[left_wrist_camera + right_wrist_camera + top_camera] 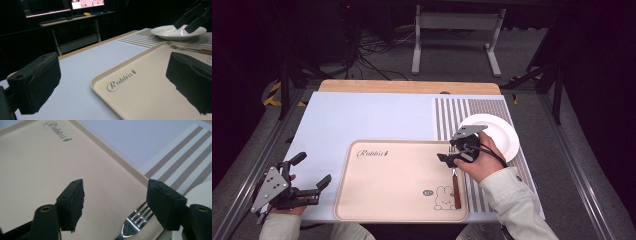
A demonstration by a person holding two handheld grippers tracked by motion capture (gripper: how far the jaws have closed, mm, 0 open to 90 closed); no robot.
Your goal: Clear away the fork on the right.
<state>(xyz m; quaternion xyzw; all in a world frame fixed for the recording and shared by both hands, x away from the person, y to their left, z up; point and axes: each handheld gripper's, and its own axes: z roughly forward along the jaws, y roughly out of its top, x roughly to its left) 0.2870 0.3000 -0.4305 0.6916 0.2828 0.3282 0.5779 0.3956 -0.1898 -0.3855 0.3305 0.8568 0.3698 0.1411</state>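
The fork (pixel 455 186) lies on the tray (pixel 392 185), along its right edge in the lower right of the high view, tines pointing up the frame and the wooden handle toward the person. The right gripper (pixel 454 152) hangs just above the tines with its jaws apart and nothing between them; in the right gripper view the tines (pixel 136 218) show below and between the open jaws, untouched, so the fork looks already set down. The plate (pixel 497 132) sits just beyond the tray's upper right corner on the striped mat (pixel 452 112), empty, partly behind the right gripper. The left gripper (pixel 309 180) is at the lower left of the high view, off the tray's left edge over the counter (pixel 362 115), jaws wide and holding nothing; its own view looks across the tray toward the fork (pixel 186 48) and plate (pixel 175 31). By my reading the fork's placing on the tray is done, and what may remain is bringing the plate onto the tray, since most of it is bare.
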